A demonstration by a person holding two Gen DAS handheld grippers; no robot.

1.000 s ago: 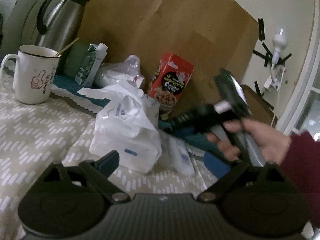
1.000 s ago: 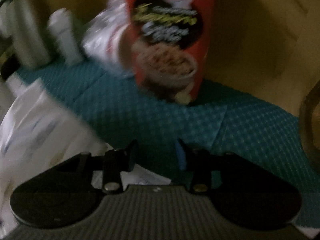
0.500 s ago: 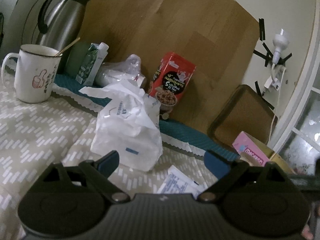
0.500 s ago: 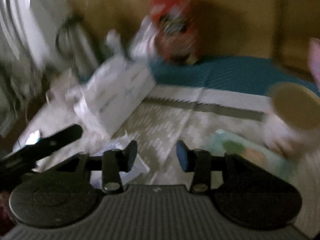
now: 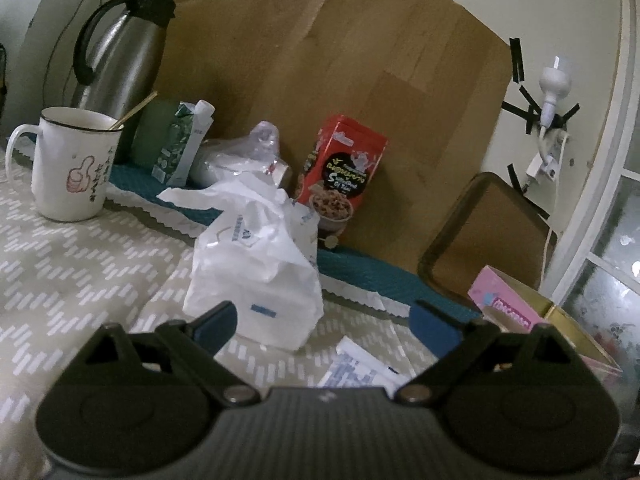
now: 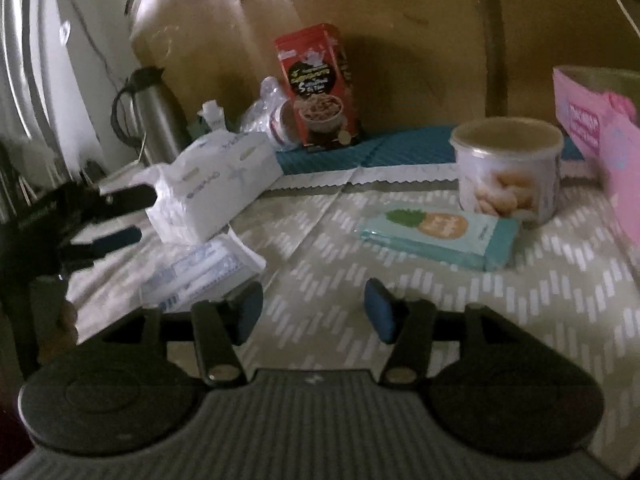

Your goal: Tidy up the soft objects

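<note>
A white tissue pack with crumpled plastic on top sits on the patterned tablecloth; it also shows in the right wrist view. A flat white packet with blue print lies in front of it, and shows in the right wrist view. A teal wipes pack with a pineapple picture lies to the right. My left gripper is open and empty just short of the tissue pack; it shows at the left of the right wrist view. My right gripper is open and empty above the cloth.
At the back stand a steel thermos, a white mug, a green carton, a clear bag and a red cereal box. A round snack tub and a pink box stand at the right.
My right gripper has pulled back from the red box to the near side of the table and left the left wrist view. Its jaws stand wider. The left gripper has barely moved.
</note>
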